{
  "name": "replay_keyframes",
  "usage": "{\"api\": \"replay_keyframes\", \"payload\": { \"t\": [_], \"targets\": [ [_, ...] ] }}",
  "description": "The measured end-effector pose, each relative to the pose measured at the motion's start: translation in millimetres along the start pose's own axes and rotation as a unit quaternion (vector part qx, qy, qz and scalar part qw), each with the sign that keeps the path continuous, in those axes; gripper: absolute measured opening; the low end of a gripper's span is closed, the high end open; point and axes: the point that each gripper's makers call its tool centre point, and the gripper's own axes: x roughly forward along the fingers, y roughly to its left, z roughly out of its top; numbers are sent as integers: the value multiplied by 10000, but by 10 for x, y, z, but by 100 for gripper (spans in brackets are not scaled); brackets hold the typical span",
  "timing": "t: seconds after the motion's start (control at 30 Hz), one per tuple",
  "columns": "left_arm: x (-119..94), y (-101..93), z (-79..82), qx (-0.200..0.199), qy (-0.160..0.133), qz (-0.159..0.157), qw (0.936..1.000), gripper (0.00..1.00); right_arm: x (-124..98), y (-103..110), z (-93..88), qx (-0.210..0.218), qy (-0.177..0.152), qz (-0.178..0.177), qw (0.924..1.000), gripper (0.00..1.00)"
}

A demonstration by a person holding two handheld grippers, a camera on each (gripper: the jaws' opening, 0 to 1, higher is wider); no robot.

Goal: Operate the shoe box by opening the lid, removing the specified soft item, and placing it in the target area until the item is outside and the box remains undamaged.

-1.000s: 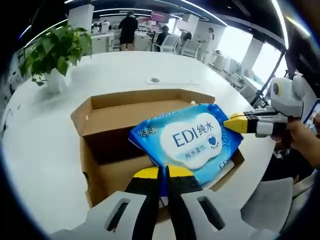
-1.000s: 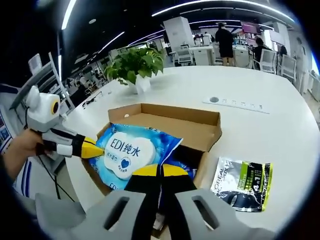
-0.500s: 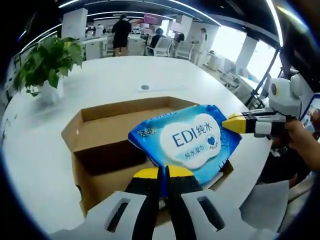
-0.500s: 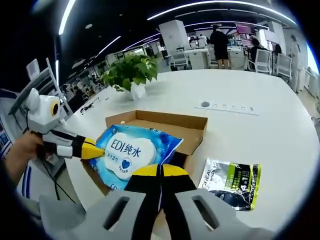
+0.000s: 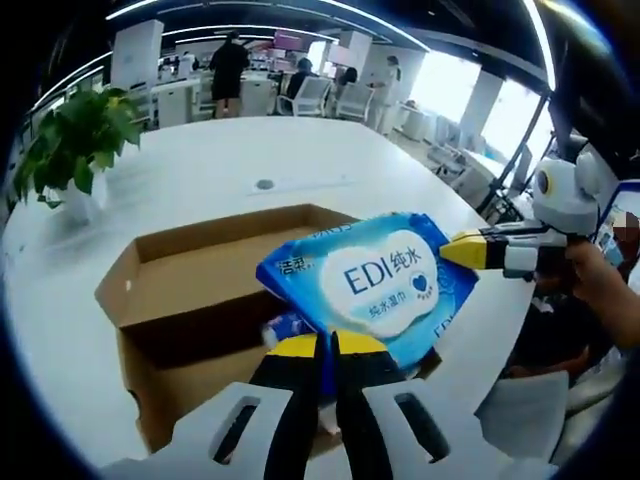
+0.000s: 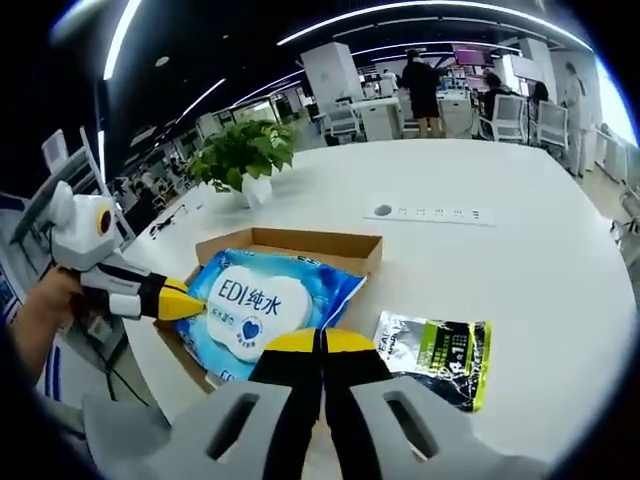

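Left gripper view: the left gripper point(image 5: 327, 350), with yellow-tipped black jaws, rises from 6 o'clock; its jaws are pressed together on the near edge of the blue plastic pack of wet wipes point(image 5: 375, 283). The pack is held above the open brown cardboard shoe box point(image 5: 190, 290), which lies on the white round table point(image 5: 200, 165). The pack's long axis runs from about 8 o'clock to 2 o'clock, printed face toward the camera. At 3 o'clock the right gripper point(image 5: 470, 251), held by a person's hand point(image 5: 600, 290), meets the pack's far corner with its yellow tip. A green potted plant point(image 5: 70, 140) stands at 10 o'clock.

Right gripper view: the left gripper point(image 6: 185, 300) enters from 9 o'clock, its yellow tip at the pack's point(image 6: 262, 300) left edge. The right gripper point(image 6: 322, 345) rises from 6 o'clock, jaws clamped together on the pack's near edge. Here the pack's long axis runs roughly 8 o'clock to 2 o'clock, over the shoe box point(image 6: 300, 243). A black, green and silver foil sachet point(image 6: 435, 355) lies flat on the table point(image 6: 500, 260) at 4 o'clock, just beside the box. The plant point(image 6: 240, 155) stands at 11 o'clock.
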Motion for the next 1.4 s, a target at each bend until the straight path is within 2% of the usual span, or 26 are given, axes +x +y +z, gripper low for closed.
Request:
{"api": "replay_keyframes", "payload": {
  "t": [0.23, 0.53, 1.07, 1.4],
  "targets": [
    [92, -177, 59, 14, -7, -92, 10000, 0, -96, -186, 9, 231, -35, -63, 9997, 0],
    [219, -377, 132, 38, -20, -198, 9998, 0, -206, -405, 20, 276, -43, -210, 9994, 0],
    [505, -780, 215, 256, 57, -466, 9986, 0, -452, -831, -67, 386, -2, -516, 9979, 0],
    [645, -978, 240, 428, -92, -609, 9972, 0, -557, -1050, -144, 364, 59, -653, 9972, 0]
  ]
}}
